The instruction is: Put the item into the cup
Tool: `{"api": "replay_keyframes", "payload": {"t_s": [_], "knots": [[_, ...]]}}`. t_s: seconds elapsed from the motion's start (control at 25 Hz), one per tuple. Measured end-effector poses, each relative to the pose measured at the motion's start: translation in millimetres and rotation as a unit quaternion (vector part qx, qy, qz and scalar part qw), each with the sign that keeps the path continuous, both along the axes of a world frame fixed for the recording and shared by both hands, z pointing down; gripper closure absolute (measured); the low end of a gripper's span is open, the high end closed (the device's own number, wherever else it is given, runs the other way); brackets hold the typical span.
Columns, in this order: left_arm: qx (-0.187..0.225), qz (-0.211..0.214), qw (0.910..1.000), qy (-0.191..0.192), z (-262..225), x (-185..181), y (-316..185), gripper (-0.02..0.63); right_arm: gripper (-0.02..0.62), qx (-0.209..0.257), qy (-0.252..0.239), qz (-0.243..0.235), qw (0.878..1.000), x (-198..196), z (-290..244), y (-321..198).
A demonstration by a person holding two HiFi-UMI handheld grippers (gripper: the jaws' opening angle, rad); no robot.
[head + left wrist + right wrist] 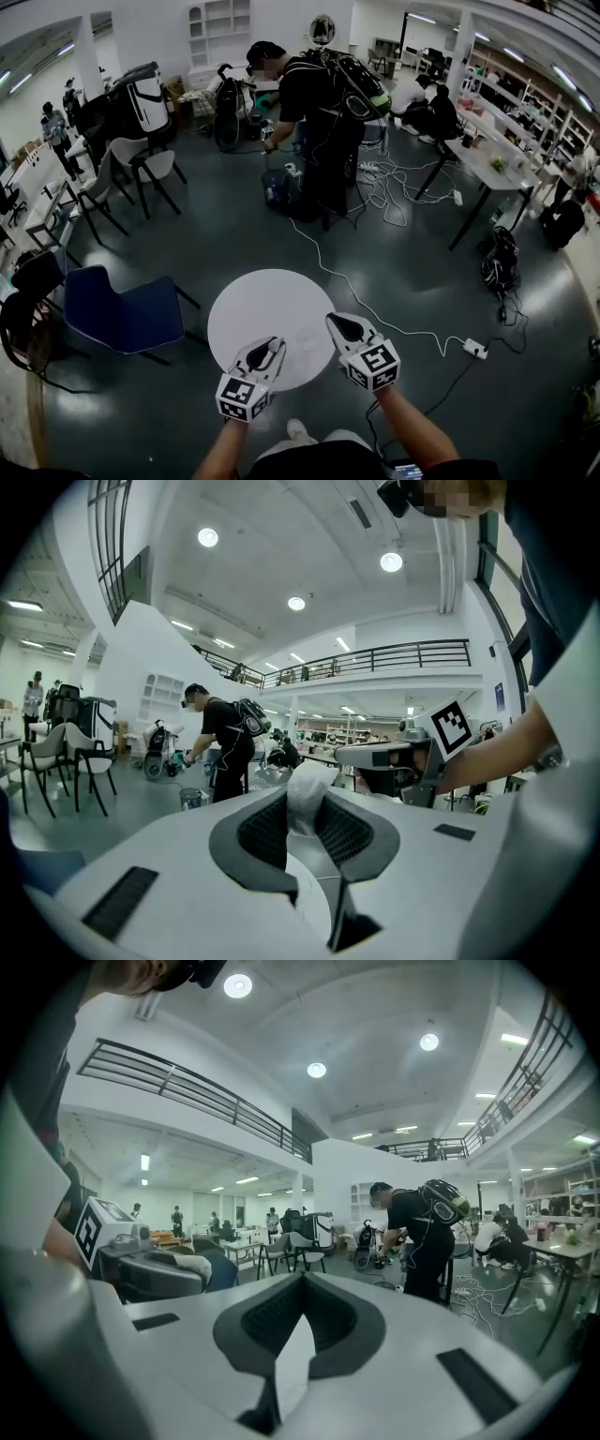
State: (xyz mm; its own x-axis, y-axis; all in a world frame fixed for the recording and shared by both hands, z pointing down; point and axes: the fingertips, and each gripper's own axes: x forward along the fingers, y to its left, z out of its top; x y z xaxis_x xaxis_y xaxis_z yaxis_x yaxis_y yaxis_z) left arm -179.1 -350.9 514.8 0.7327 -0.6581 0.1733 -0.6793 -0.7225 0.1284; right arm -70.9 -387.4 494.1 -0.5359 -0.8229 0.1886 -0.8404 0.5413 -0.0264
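In the left gripper view a crumpled white item (304,787), soft like tissue, stands up between the dark pads, and my left gripper (307,808) is shut on it. The head view shows that gripper (270,351) over the near edge of a round white table (272,300). My right gripper (339,325) hovers over the table's near right edge; in its own view the jaw tips (300,1279) meet with nothing between them. The two grippers sit side by side, a short way apart. No cup shows in any view.
A blue chair (127,314) stands left of the table. A white cable runs across the floor to a power strip (475,349) at the right. A person with a backpack (314,112) bends over gear farther off. Desks (487,159) and chairs (150,169) line the room.
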Motion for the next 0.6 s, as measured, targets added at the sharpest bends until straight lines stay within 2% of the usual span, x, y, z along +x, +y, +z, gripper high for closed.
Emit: {"api": "replay_keyframes", "payload": {"t_s": [0.36, 0.6], "knots": [[-0.016, 0.024, 0.9995, -0.010, 21, 14, 7, 0.525, 0.581, -0.020, 0.007, 0.025, 0.999, 20, 20, 16], [-0.016, 0.024, 0.9995, -0.009, 33, 28, -1, 0.525, 0.581, -0.038, 0.005, 0.035, 0.999, 42, 42, 14]]}}
